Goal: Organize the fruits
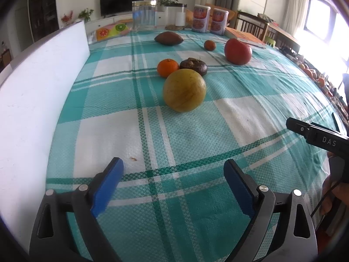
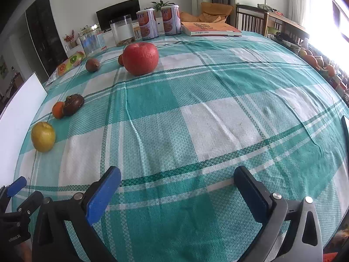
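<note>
On the green checked tablecloth [image 1: 174,135] lie a yellow round fruit [image 1: 184,90], a small orange [image 1: 168,67], a dark brown water chestnut [image 1: 193,66], a red apple [image 1: 237,51], a tiny orange-brown fruit [image 1: 209,45] and a brown oval fruit [image 1: 168,38]. The right wrist view shows the yellow fruit [image 2: 43,136], orange [image 2: 57,109], chestnut [image 2: 73,104], apple [image 2: 140,58] and brown fruit [image 2: 92,64]. My left gripper [image 1: 173,170] is open and empty, short of the yellow fruit. My right gripper [image 2: 177,180] is open and empty over bare cloth.
A white board [image 1: 39,91] stands along the table's left edge. At the far edge are clear jars [image 1: 144,15], two orange cans [image 1: 209,18] and a book [image 2: 210,28]. The right gripper's body [image 1: 320,139] shows at the left view's right side.
</note>
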